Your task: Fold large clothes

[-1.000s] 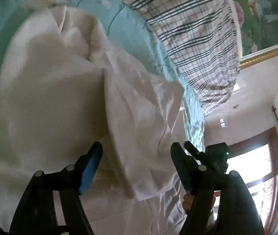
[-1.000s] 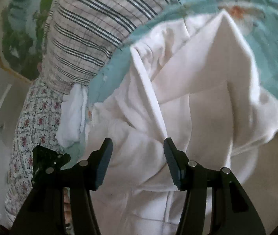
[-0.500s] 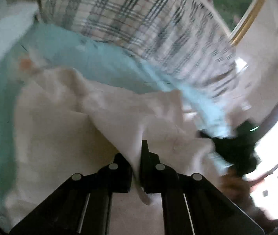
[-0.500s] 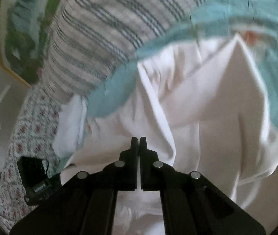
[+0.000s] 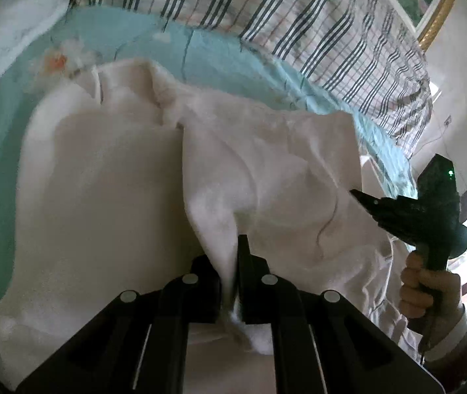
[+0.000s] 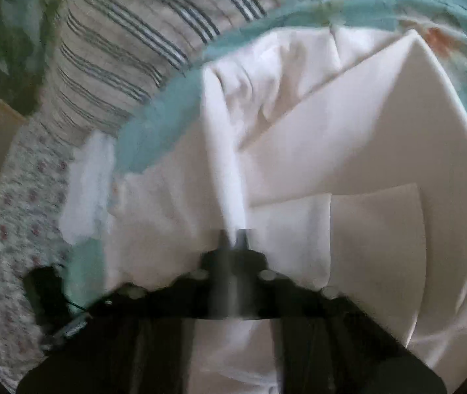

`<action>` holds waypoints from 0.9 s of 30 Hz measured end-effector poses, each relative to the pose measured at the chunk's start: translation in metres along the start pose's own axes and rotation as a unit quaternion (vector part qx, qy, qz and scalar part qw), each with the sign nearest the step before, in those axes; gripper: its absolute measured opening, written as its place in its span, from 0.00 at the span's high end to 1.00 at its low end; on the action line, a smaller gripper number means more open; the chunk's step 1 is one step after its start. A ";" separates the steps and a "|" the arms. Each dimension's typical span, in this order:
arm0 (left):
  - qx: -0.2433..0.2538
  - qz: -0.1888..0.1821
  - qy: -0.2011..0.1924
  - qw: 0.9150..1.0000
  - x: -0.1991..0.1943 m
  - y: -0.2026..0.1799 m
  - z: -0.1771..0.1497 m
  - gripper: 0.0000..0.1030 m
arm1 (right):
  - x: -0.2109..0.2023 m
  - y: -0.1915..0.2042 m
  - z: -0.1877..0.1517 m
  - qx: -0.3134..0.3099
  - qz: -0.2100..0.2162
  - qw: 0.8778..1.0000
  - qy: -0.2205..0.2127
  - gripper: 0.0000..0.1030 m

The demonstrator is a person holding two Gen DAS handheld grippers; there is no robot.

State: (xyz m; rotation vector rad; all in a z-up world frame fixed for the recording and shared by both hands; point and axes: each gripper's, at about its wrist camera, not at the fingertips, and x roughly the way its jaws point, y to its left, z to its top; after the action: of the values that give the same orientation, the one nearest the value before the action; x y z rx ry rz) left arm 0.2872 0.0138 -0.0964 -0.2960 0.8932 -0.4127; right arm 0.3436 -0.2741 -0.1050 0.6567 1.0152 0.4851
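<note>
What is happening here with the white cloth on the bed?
A person is folding a large white garment that lies on a teal bedsheet. Each hand holds a gripper. The left gripper is shut on a raised fold of the fabric, and the right gripper is shut on another fold. The garment is still rumpled, only partly folded. A striped blanket lies beyond it.

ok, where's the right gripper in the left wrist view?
The right gripper sits at the right edge of the left wrist view, held by a hand, its tips at the white garment on the teal bedsheet.
</note>
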 end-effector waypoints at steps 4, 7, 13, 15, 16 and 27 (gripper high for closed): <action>0.020 0.015 0.001 1.000 -0.004 -0.006 0.000 0.93 | -0.021 -0.005 0.016 0.007 -0.020 0.998 -0.055 0.98; 0.022 0.030 0.020 0.999 0.008 -0.003 -0.012 0.93 | -0.011 -0.008 0.012 0.011 -0.051 0.999 -0.008 0.97; -0.016 0.026 0.008 1.000 -0.025 0.003 -0.020 0.72 | -0.055 0.010 -0.022 -0.016 -0.063 0.996 -0.057 0.95; -0.030 0.015 -0.009 0.999 -0.043 0.003 -0.022 0.72 | -0.063 0.022 -0.037 -0.031 -0.022 0.998 -0.052 0.95; -0.035 0.008 -0.018 0.999 -0.051 0.001 -0.022 0.72 | -0.062 0.027 -0.042 -0.037 -0.008 0.998 -0.044 0.95; 0.007 -0.001 0.036 0.999 -0.011 -0.013 -0.031 0.75 | -0.009 0.019 -0.072 -0.039 -0.058 0.995 0.074 0.95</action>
State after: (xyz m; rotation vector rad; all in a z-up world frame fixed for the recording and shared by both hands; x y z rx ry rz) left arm 0.2530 0.0054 -0.1020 -0.2708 0.9602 -0.4326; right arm 0.2745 -0.2469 -0.1124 0.4949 1.1620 0.4745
